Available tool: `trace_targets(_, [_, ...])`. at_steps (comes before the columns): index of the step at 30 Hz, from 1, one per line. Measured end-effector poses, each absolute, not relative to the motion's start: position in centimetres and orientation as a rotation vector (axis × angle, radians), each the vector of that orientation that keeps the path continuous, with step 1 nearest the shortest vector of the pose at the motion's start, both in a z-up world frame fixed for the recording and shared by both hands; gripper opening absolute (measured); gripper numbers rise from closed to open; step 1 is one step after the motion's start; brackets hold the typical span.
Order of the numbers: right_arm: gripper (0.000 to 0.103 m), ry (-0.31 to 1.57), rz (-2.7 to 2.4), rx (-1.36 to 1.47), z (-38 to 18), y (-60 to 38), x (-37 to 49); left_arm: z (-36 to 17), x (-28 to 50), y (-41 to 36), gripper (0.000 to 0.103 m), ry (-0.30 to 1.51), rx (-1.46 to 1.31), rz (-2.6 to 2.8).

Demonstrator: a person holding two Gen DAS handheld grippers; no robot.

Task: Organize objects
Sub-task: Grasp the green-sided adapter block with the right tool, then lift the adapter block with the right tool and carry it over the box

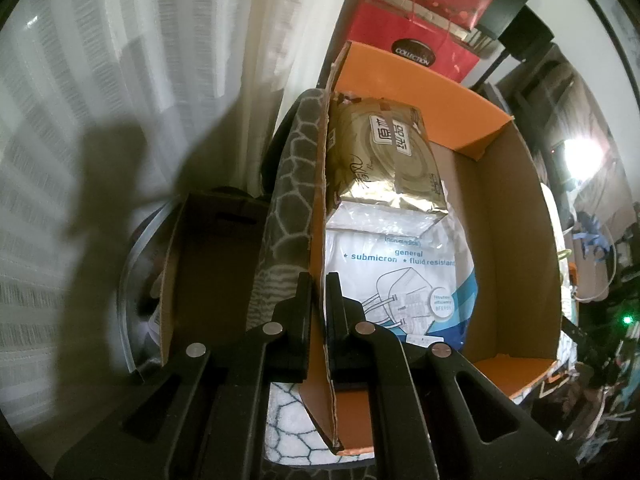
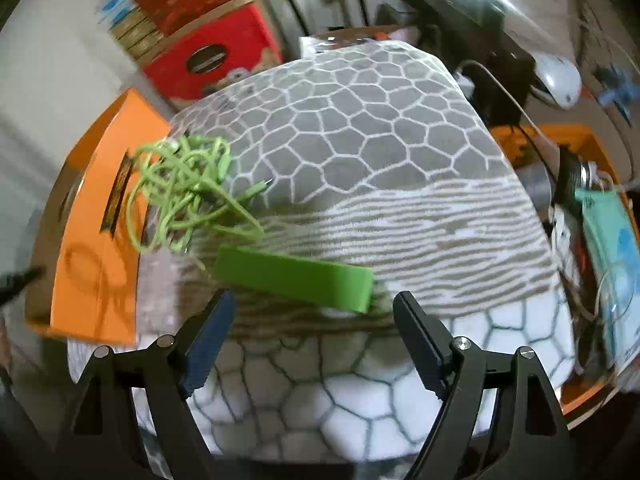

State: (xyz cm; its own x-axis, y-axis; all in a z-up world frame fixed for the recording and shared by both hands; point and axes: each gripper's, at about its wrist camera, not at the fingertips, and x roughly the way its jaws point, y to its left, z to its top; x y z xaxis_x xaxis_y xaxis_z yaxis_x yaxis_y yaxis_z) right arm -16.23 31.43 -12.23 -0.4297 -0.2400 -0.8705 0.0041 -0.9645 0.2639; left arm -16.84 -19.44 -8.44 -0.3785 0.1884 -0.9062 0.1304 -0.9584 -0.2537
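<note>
1. The left hand-held gripper [image 1: 318, 292] was pinched tight on the left wall of the orange cardboard box [image 1: 516, 208], which held a gold packet [image 1: 384, 160] lying on a white mask packet [image 1: 400, 272].
2. The right hand-held gripper [image 2: 314, 320] stood spread wide, gripping nothing, just short of the green block [image 2: 296, 278] lying on the patterned blanket [image 2: 360, 140] beside a tangled green cord [image 2: 184, 184].

Matt corrugated cardboard box [image 1: 516, 216], glossy foil packet [image 1: 384, 160], plush blanket [image 2: 360, 152]

A white curtain [image 1: 140, 80] hangs left of stacked red gift boxes [image 1: 412, 36]; a white mouse [image 2: 558, 80] lies apart.
</note>
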Motion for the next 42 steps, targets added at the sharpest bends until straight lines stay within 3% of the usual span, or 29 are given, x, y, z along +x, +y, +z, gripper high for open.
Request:
trace_targets(2, [0.103,-0.346,-2.553,1.580,-12.3,30.9,-16.5,-8.4,-16.8,-19.4,0.005,-0.445,-1.732,2.540])
trace_targets(19, [0.103,-0.381,-2.634,1.613,-13.6,29.4,-17.9,-8.4,-16.8,-19.4,0.005,-0.450,-1.729,2.537])
trace_targets(34, [0.101,-0.196,-2.705,1.614,-14.1,27.5,-18.6,-8.4,-16.9,-19.4,0.005,-0.453,-1.728,2.536])
trace_targets(42, [0.100,-0.242,-2.673,1.543,-12.5,28.4,-17.9,-8.3,-17.0,-19.4,0.005,-0.457,-1.728,2.534])
